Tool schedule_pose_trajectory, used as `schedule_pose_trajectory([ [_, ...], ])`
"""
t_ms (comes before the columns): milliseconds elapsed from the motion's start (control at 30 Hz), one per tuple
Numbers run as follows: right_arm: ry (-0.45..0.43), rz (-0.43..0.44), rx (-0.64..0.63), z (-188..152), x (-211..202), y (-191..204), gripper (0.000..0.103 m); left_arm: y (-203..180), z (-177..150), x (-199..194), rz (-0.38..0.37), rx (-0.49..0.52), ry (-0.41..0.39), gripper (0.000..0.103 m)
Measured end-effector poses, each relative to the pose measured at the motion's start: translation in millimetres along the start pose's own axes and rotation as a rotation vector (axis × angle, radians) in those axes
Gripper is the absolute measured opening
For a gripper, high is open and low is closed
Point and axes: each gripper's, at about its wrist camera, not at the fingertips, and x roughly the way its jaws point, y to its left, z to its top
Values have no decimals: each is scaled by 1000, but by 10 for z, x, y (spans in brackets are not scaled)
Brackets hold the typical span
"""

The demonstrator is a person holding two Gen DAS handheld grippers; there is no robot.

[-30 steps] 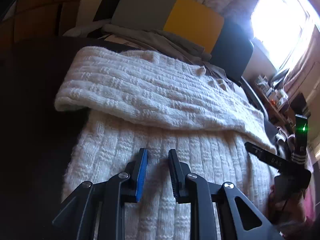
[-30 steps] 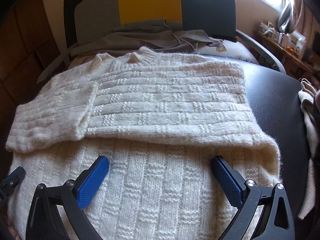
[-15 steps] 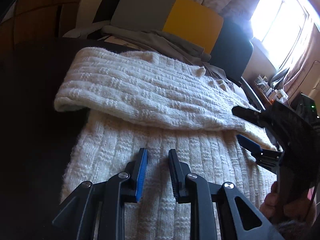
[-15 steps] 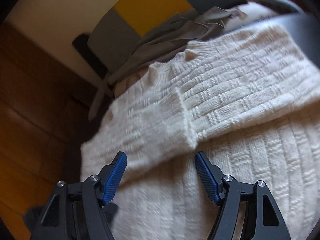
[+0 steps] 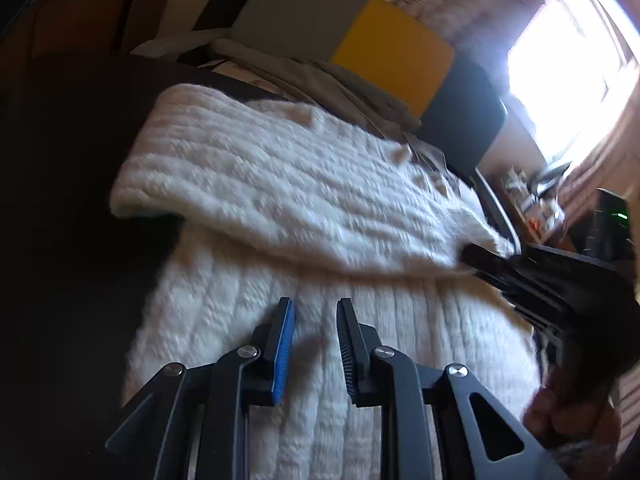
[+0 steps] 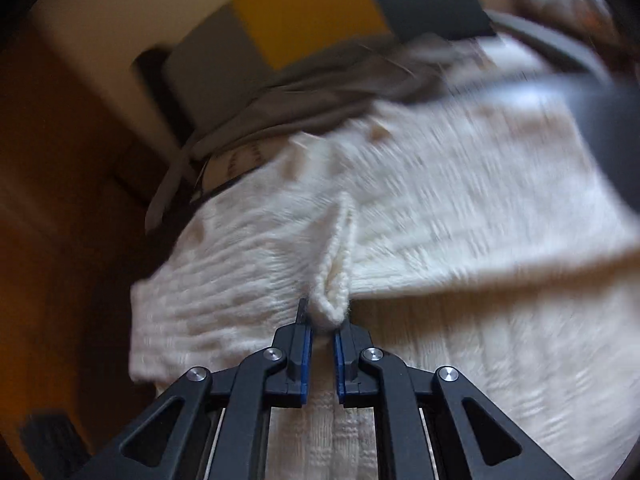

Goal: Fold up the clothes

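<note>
Right wrist: tool [image 6: 320, 332] now pinches sweater [image 6: 440, 208].

Sweater [image 6: 460, 208]: knit smeared by motion blur in right wrist view; near hem cut off by the bottom edge. Shelf clutter [image 5: 528, 200] by the window too small to identify. Window [image 5: 568, 76] blown out white. Hand [image 5: 568, 412] on the right gripper [image 5: 480, 258] partly out of frame.
</note>
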Motion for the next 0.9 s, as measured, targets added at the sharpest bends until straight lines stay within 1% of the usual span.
schedule_pose_trajectory([
  [67,9,-29,-94,63,-134,161,10,29,119,12,8,-19,-5,21],
  [100,27,-20,-120,112,-153,210,10,36,137,26,13,-19,-6,21],
  [133,56,-12,-140,146,-150,237,13,38,136,43,18,-13,-7,21],
  [167,102,-5,-158,162,-99,246,22,41,134,60,23,-7,-8,21],
  [200,120,-5,-161,167,-61,225,29,43,133,78,28,-1,-9,21],
  [233,131,6,-147,153,-31,179,46,46,131,95,33,4,-10,21],
  [267,143,51,-101,126,-1,90,59,48,130,112,38,10,-11,21],
  [300,143,101,-42,91,20,-19,60,51,128,129,44,16,-11,21],
  [367,108,177,54,34,12,-176,60,65,125,156,46,19,-12,21],
  [433,68,203,118,32,56,-287,60,86,123,158,35,12,-14,21],
  [467,60,229,154,36,100,-334,60,87,122,158,33,11,-15,21],
  [500,66,202,122,49,120,-278,59,84,122,160,34,12,-16,21],
  [533,73,176,91,62,140,-221,51,78,120,160,36,14,-17,21],
  [567,79,149,59,75,161,-164,31,71,116,159,38,17,-19,21],
  [600,86,123,28,89,181,-107,18,68,113,151,37,16,-20,21],
  [633,92,96,-4,102,201,-50,8,78,104,130,28,7,-20,21],
  [700,102,44,-72,132,227,73,8,138,76,67,-27,-17,-13,21],
  [733,81,23,-136,180,136,207,8,143,60,41,-46,-14,-11,21],
  [767,56,18,-200,261,11,363,8,135,45,17,-59,-4,-11,21],
  [833,27,25,-284,432,-176,604,8,64,31,3,-76,31,0,21],
  [900,-1,38,-356,618,-396,842,8,-5,92,19,-69,43,-4,21],
])
